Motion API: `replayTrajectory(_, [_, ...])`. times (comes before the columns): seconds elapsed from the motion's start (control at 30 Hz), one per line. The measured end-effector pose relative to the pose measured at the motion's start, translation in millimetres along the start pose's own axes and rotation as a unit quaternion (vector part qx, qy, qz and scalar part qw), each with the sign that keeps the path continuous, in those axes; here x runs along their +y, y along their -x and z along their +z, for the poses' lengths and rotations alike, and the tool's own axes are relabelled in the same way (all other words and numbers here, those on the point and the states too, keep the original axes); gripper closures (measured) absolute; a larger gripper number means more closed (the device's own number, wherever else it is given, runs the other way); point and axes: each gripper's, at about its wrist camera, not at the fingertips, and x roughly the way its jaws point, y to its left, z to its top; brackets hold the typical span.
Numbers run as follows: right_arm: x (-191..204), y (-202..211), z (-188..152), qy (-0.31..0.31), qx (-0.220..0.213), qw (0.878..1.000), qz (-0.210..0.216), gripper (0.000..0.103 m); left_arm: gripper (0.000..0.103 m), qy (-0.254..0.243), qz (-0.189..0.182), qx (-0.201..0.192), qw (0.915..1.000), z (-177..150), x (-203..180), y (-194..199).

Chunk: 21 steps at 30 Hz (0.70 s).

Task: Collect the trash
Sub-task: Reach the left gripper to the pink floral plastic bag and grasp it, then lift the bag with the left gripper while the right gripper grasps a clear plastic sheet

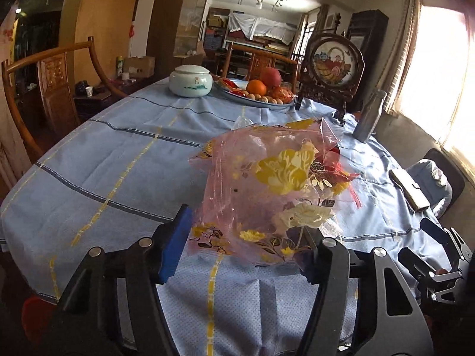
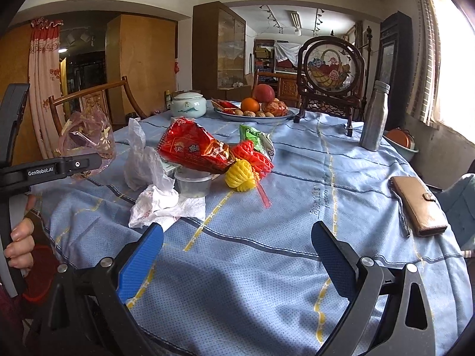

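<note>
Left wrist view: left gripper (image 1: pixel 243 246) half-closed about a pink floral plastic bag (image 1: pixel 267 190), apparently pinched at its lower edge. Right gripper (image 2: pixel 237 255) gapes empty; ahead of it, wrappers (image 2: pixel 196 148), tissue (image 2: pixel 166 204) and a cup (image 2: pixel 193 185) remain uncollected on the counter (image 2: pixel 297 207).

A pink flowered bag (image 1: pixel 267 190) is seen between the jaws of the left gripper (image 1: pixel 237 255), raised above the table (image 1: pixel 112 160). The left pad (image 1: pixel 175 246) stands apart from the bag; whether the right pad presses on it cannot be told, since the bag hides it. A blue checked cloth is spread over the table. At 12 o'clock from the bag a fruit plate (image 1: pixel 255 96) is set, with a white jar (image 1: pixel 191 80) just beside it at 11. A metal bottle (image 1: pixel 371 115) stands at 2 o'clock, a wallet (image 1: pixel 408 188) lies at 3. The right gripper (image 1: pixel 436 255) is glimpsed at 4 o'clock.
</note>
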Motion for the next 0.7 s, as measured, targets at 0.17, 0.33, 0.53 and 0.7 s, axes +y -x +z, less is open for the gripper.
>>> replayTrajectory(0.17, [12, -1, 7, -0.002, 0.004, 0.999, 0.039, 0.006, 0.041, 0.014, 0.021, -0.018, 0.9995, -5, 23, 30])
replayTrajectory(0.33, [40, -16, 18, 0.024, 0.021, 0.997, 0.077, 0.006, 0.041, 0.021, 0.047, -0.036, 0.9980, -10, 46, 58])
replayTrajectory(0.53, [86, -48, 42, 0.080, 0.035, 0.990, 0.109, 0.006, 0.041, 0.047, 0.072, -0.047, 0.9952, -17, 81, 78])
replayTrajectory(0.7, [118, -86, 71, 0.112, 0.046, 0.985, 0.124, 0.021, 0.041, 0.071, 0.096, -0.046, 0.9918, -27, 118, 87])
